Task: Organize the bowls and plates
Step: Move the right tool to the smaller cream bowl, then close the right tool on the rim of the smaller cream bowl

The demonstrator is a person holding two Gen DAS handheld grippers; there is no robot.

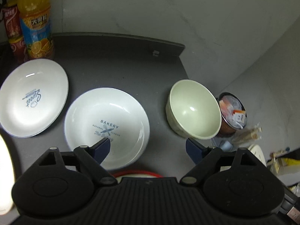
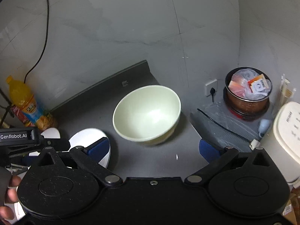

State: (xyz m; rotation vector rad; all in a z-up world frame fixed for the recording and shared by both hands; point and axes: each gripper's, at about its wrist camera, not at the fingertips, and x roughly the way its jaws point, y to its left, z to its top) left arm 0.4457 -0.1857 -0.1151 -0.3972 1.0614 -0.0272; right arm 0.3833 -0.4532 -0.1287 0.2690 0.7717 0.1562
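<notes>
Bowl point(image 2: 147, 113) and 2 plates point(image 1: 106, 126) sit empty on the table point(image 1: 131, 71); each hand-held gripper point(image 1: 148, 150) point(image 2: 153, 150) gapes, holding nothing.

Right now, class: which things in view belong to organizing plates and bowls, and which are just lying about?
Belongs to the job:
Sweet plate
Bakery plate
green bowl

Just lying about:
orange juice bottle
red can
bin with wrappers
white appliance
</notes>
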